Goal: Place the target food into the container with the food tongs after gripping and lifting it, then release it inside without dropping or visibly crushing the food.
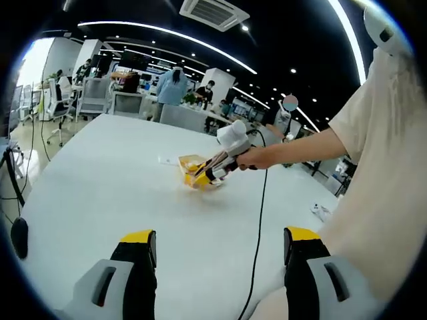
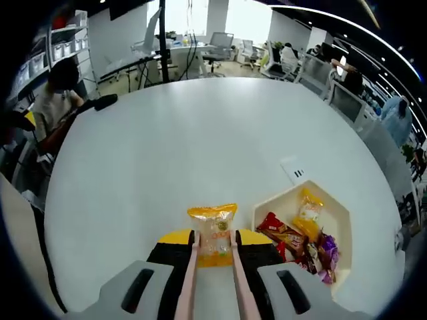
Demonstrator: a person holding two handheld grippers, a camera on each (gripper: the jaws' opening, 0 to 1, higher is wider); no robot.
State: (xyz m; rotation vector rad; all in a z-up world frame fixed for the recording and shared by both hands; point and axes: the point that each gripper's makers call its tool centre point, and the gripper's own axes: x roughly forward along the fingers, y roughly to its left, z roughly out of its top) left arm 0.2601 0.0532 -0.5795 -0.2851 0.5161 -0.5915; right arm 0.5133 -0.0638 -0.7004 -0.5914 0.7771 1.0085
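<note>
One yellow snack packet (image 2: 213, 235) sits pinched in tongs (image 2: 212, 280) clamped by right hand-held gripper (image 2: 213, 257) — left hand-held gripper (image 1: 219, 250) gapes wide.

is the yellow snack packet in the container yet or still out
Out. The yellow snack packet is pinched between the pink tongs held in the right gripper, over bare table beside the white container, not over it.

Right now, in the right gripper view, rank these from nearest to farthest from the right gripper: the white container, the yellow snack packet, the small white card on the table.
1. yellow snack packet: pinched between the pink tongs at the right gripper.
2. white container: just right of the packet, holding other snacks.
3. small white card: on the table beyond the container.
</note>
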